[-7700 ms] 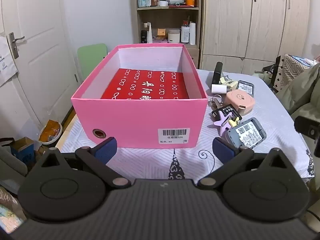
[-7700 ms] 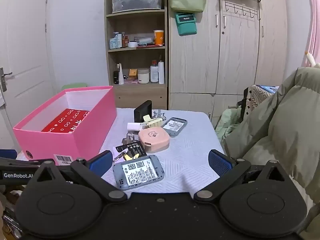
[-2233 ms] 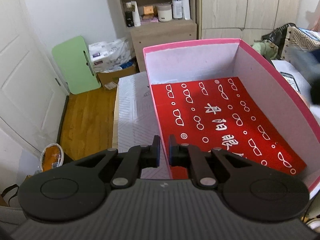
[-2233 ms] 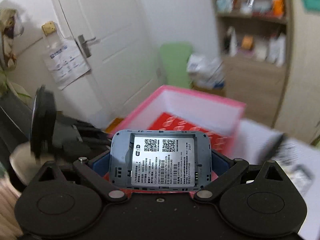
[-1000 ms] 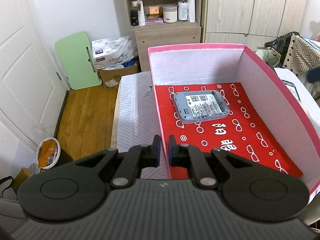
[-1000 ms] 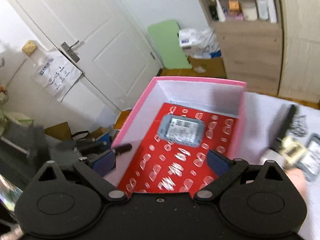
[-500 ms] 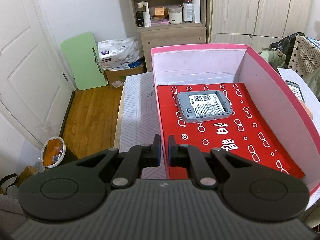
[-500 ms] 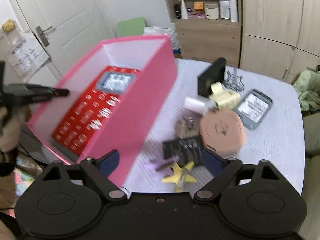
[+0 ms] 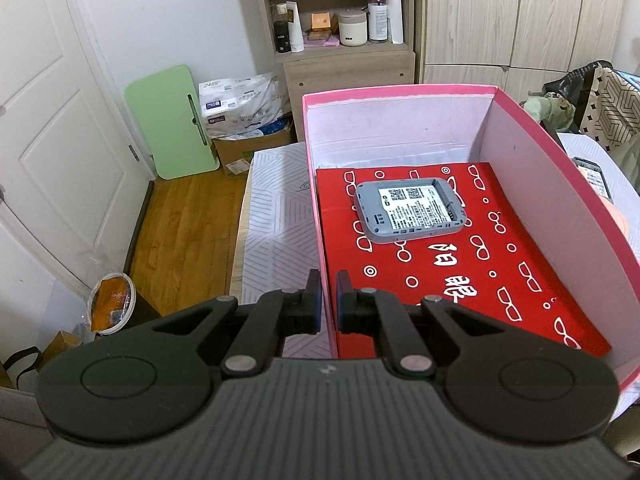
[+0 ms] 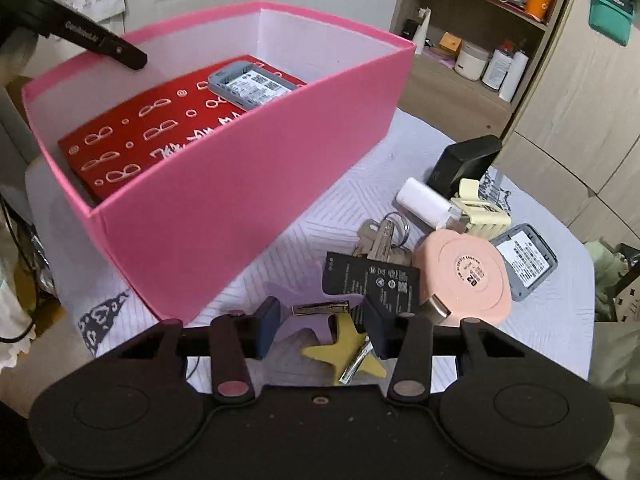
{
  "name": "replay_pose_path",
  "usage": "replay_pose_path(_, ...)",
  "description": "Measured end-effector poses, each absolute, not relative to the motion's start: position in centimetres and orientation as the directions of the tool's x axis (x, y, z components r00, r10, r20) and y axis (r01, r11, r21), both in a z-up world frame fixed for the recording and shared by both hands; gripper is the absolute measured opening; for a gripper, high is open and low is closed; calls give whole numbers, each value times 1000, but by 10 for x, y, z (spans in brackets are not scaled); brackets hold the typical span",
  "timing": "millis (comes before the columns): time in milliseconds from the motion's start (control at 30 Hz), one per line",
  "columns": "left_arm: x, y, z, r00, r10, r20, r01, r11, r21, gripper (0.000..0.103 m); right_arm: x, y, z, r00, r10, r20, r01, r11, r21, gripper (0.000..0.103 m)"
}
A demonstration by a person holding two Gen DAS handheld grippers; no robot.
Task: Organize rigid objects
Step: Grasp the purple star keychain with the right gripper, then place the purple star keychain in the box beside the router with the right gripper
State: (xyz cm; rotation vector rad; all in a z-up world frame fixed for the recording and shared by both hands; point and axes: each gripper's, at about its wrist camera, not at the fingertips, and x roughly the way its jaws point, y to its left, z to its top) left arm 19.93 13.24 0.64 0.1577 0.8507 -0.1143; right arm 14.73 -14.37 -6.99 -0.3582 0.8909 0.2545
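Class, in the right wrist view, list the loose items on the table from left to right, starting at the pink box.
Pink cardboard box → yellow star-shaped clip → round pink plastic case → grey pocket router.
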Motion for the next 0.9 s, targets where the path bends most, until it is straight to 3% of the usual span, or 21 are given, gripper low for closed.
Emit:
replay_pose_path(300,200,134,6,655,-43,-755,154,985,78,6,155,-145,4,708,113,-697,-330,926,-185,50)
replay_pose_path(500,199,138,6,652,-58,-756,147,988,51,6,181,-109,50,725,207,-657,-443,871,-213,50)
replay_pose_path(667,201,142,7,644,-78,-761,139,990,16,6,219,-67,35,666,201,-718,-519,816,-254,50)
replay_pose_path(900,199,143,7,645,-90,-758,148,989,8,6,271,-39,-11,625,15,-780,-538,733,-417,50)
